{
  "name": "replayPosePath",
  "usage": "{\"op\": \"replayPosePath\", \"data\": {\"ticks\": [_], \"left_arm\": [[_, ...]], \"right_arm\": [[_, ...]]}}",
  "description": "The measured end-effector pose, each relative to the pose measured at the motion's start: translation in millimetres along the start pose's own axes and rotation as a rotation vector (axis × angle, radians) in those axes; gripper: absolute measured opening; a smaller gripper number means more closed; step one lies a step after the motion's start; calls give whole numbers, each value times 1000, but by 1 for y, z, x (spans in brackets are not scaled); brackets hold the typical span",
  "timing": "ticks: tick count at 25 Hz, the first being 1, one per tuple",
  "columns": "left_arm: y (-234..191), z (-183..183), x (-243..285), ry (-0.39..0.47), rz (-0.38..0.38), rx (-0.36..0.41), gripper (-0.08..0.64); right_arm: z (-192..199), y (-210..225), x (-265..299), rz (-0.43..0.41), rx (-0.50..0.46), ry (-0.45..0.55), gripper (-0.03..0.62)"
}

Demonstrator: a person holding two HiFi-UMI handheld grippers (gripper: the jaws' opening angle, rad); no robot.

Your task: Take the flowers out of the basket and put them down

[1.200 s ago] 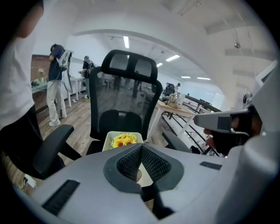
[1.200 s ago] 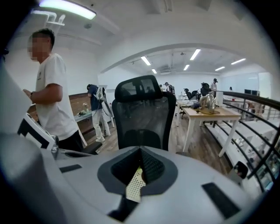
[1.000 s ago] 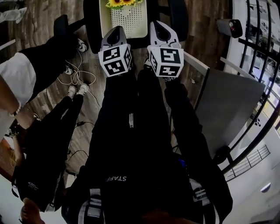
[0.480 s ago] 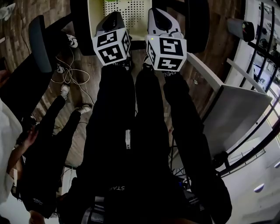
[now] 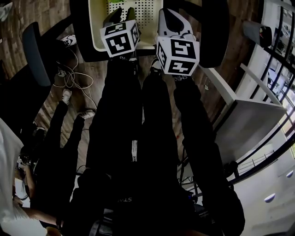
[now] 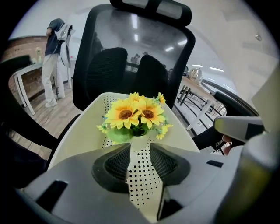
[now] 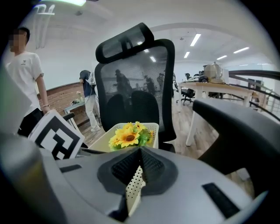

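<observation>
A bunch of yellow sunflowers (image 6: pixel 135 114) with green leaves stands upright in a cream perforated basket (image 6: pixel 78 135) on the seat of a black office chair. My left gripper (image 6: pixel 141 146) points down into the basket just short of the flowers. Its jaws have just been opening and stand a little apart, with nothing between them. In the right gripper view the sunflowers (image 7: pixel 129 136) sit ahead, and my right gripper (image 7: pixel 140 149) has its tips together. From above, the left gripper (image 5: pixel 122 13) and right gripper (image 5: pixel 169 20) hang side by side over the basket (image 5: pixel 97 27), hiding the flowers.
The chair's mesh backrest (image 6: pixel 131 57) rises right behind the basket, with armrests (image 5: pixel 34 53) on both sides. A white desk (image 5: pixel 249 124) stands to the right, and cables (image 5: pixel 69 78) lie on the wooden floor. A person in a white shirt (image 7: pixel 24 65) stands to the left.
Both grippers have come down over the basket. The flowers, seen at the head view's top a second ago, are now out of sight there. The left jaws have parted.
</observation>
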State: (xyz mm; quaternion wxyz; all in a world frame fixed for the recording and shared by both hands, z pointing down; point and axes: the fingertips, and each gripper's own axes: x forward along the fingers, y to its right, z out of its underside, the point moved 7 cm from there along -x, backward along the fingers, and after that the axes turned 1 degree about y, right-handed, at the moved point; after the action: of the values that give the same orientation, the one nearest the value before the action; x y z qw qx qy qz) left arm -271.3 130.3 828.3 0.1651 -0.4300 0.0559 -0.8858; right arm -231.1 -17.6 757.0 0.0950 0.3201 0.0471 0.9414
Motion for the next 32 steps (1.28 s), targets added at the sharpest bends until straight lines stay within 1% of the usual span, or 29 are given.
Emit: {"op": "replayPosePath", "data": {"ticks": [1, 3, 6, 9, 12, 14, 18, 20, 23, 28, 32], "left_arm": [[-1, 1, 7, -11, 1, 0, 140], [-1, 2, 22, -28, 3, 3, 224], [-3, 2, 43, -18, 6, 12, 315], [-7, 2, 62, 10, -4, 16, 388], [-9, 2, 76, 46, -28, 35, 438], [-9, 3, 86, 65, -25, 52, 467], [-15, 2, 100, 109, -7, 76, 494], [-15, -1, 106, 124, -10, 105, 498], [-10, -10, 117, 138, -20, 164, 504], [-8, -21, 136, 144, -30, 194, 509], [-14, -23, 147, 155, -38, 246, 508]], "right_arm": [[0, 1, 3, -2, 0, 0, 12], [-2, 6, 9, -6, 2, 2, 12], [-5, 14, 18, -7, 9, 8, 12], [-7, 21, 25, -4, 14, 12, 12], [-8, 28, 29, 0, 17, 18, 12], [-8, 33, 31, 4, 18, 21, 12], [-7, 29, 41, 6, 12, 22, 12], [-8, 30, 43, 4, 8, 24, 12], [-8, 33, 45, 6, 7, 28, 12], [-7, 37, 49, 4, 3, 26, 12], [-5, 38, 52, 4, -2, 28, 12]]}}
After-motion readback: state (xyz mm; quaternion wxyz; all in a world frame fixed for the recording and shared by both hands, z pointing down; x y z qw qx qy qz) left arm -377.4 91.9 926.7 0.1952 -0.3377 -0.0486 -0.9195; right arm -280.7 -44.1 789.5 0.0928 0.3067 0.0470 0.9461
